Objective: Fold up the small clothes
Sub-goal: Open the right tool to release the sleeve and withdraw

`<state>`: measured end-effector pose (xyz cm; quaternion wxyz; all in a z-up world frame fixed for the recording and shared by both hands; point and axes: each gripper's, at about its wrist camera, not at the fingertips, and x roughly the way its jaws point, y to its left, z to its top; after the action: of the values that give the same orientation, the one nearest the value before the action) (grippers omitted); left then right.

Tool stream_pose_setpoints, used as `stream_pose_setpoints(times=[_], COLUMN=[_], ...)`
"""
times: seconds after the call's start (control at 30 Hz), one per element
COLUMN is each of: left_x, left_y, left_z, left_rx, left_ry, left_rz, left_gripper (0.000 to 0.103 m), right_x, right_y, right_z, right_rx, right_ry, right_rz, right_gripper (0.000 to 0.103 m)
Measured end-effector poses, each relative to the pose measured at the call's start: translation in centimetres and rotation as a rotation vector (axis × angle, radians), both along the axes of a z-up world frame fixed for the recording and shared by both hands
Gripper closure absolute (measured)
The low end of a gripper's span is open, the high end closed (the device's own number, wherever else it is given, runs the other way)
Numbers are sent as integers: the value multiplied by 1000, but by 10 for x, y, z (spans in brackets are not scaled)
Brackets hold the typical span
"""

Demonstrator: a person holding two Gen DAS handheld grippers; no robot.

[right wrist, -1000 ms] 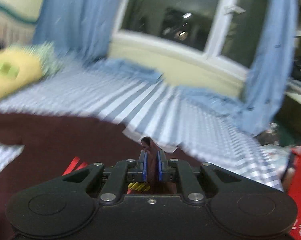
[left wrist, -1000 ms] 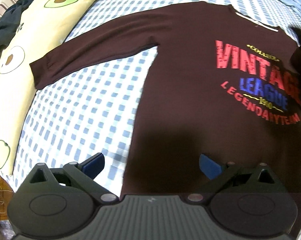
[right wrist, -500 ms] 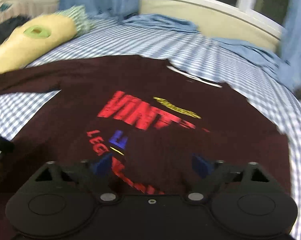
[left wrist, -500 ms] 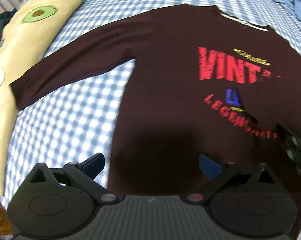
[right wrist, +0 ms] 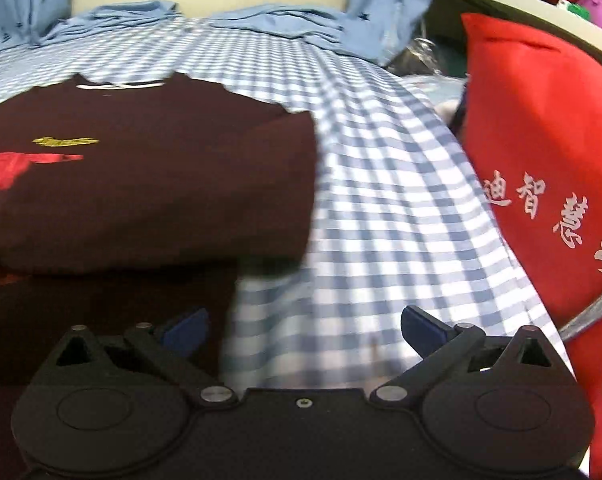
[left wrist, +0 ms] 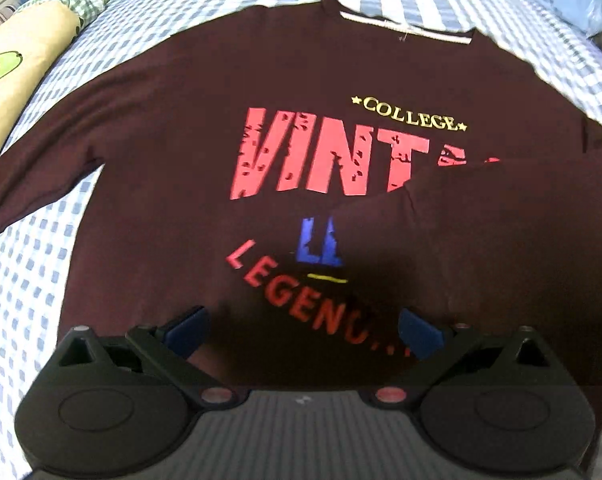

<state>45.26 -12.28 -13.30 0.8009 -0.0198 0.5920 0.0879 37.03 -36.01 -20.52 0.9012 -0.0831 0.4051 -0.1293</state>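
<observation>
One maroon sweatshirt (left wrist: 173,152) lay flat on the checked bedsheet (right wrist: 381,200), one sleeve (left wrist: 481,208) folded across its print. Open sheet ran from the sweatshirt's right edge to one red bag (right wrist: 541,140). The left gripper (left wrist: 301,332) was spread wide and empty over its hem; the right gripper (right wrist: 303,330), jaws just opened fully, held nothing beside that edge

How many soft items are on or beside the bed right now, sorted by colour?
Maroon: 1, the sweatshirt
Yellow: 1, the avocado pillow
Red: 1, the cushion with white characters
Light blue: 1, the bunched curtain cloth
Blue-and-white check: 1, the bedsheet
Total: 5
</observation>
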Motion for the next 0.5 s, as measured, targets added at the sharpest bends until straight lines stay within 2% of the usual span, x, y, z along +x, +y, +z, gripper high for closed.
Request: stream_pose_setpoints(times=[0.1,0.17,0.27,0.4,0.5], left_x=[6,6,7,7,7], left_y=[-11,-17,-22,-23,-25], left_z=[-10,-16,-21,-23,-24], left_rx=[31,55,80,92,102], left_ry=[29,51,65,75,79], left_rz=[23,40,70,108,115], left_gripper=[1,1,1,1,0], right_x=[10,21,33,40,35], right_y=[-15,-18,-22,-29,-36], right_z=[-13,-24,-30,-33,-30], right_rx=[-32,-89,-118,-169,-217], right_ry=[-44,-46,-94,-170,-207], right_rz=[59,114,143,120,48], right_gripper=[1,1,1,1,1])
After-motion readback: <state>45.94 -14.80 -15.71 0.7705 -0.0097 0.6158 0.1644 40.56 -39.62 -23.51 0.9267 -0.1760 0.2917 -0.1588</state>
